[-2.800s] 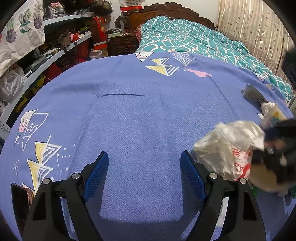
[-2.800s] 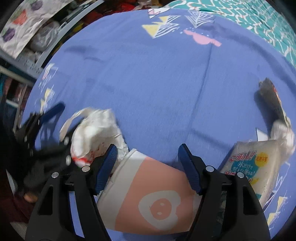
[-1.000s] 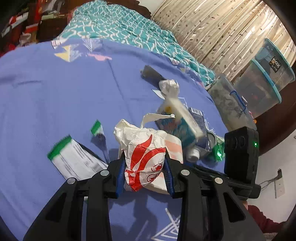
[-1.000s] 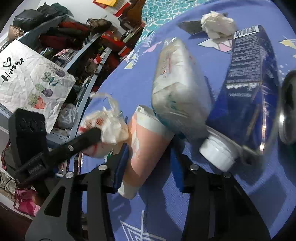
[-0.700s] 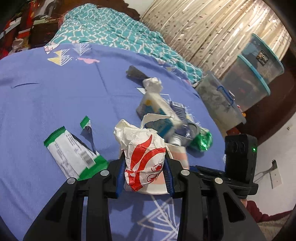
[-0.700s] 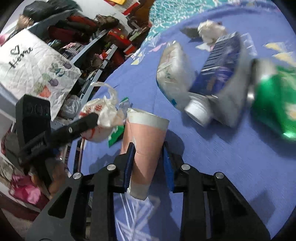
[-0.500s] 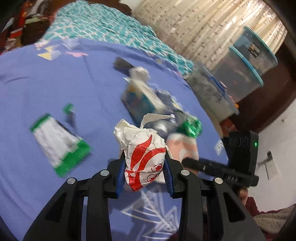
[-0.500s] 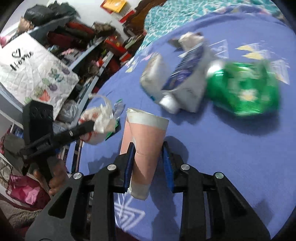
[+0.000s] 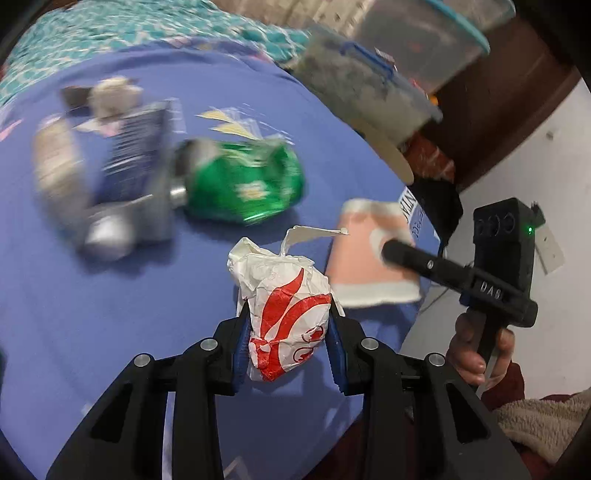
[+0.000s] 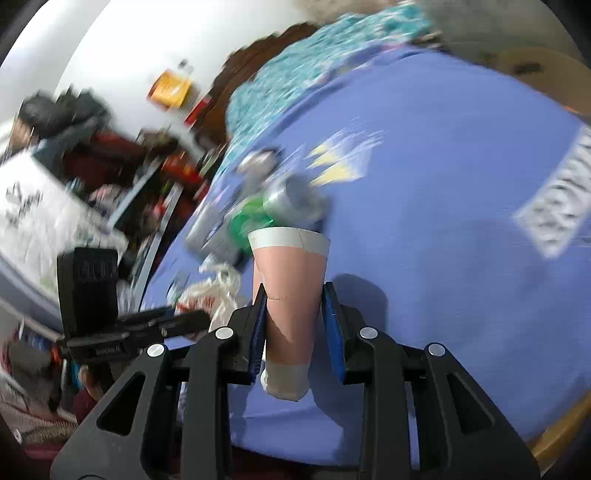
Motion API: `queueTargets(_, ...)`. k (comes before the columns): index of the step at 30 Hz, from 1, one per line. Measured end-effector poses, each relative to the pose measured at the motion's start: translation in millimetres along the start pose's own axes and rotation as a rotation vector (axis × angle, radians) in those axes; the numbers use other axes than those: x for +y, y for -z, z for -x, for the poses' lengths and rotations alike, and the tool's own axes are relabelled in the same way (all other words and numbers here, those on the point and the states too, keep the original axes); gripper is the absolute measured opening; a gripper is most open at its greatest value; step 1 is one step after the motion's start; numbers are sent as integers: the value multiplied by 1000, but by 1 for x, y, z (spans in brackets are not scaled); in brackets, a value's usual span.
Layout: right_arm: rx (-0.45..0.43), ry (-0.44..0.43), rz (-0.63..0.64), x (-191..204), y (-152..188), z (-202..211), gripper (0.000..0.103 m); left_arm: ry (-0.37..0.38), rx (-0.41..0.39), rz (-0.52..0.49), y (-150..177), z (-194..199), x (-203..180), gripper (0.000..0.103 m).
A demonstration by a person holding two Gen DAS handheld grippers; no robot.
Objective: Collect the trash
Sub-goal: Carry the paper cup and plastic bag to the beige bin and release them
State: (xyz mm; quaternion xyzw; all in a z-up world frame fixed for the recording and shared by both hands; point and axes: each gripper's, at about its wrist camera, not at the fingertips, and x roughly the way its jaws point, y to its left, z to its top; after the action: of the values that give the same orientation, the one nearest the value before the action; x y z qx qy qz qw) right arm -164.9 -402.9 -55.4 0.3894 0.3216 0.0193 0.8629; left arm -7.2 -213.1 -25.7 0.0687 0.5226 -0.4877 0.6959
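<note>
My left gripper point(image 9: 288, 345) is shut on a crumpled white bag with red print point(image 9: 286, 306), held above the blue bedspread point(image 9: 110, 314). My right gripper point(image 10: 293, 334) is shut on a squashed pink paper cup with a white rim point(image 10: 290, 284). The cup point(image 9: 369, 254) and the right gripper also show to the right in the left wrist view. A green crushed can point(image 9: 243, 184), a blue carton point(image 9: 136, 166) and a crumpled tissue point(image 9: 110, 96) lie blurred on the bedspread beyond. The bag shows blurred in the right wrist view point(image 10: 214, 291).
The bed's right edge point(image 9: 406, 332) drops off close by. Clear storage bins point(image 9: 369, 85) stand beyond that edge. A cluttered shelf point(image 10: 122, 184) runs along the far side of the bed. A teal patterned quilt point(image 9: 110, 26) lies at the head.
Both grippers have swung to the right toward the bed's edge, carrying the bag and the cup. The trash pile has slid left in view. The green and white wrapper has left the view.
</note>
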Motion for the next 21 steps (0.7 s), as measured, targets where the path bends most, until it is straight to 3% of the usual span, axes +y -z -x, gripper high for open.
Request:
queueTargets(17,-299,52,-310,-162,-87,95,31,68,140,-164,-160,-144,-118,33)
queueTargets(21,-374,110,-352,-195,-119,116,31,66,141,-215,-199,-176,-151,34)
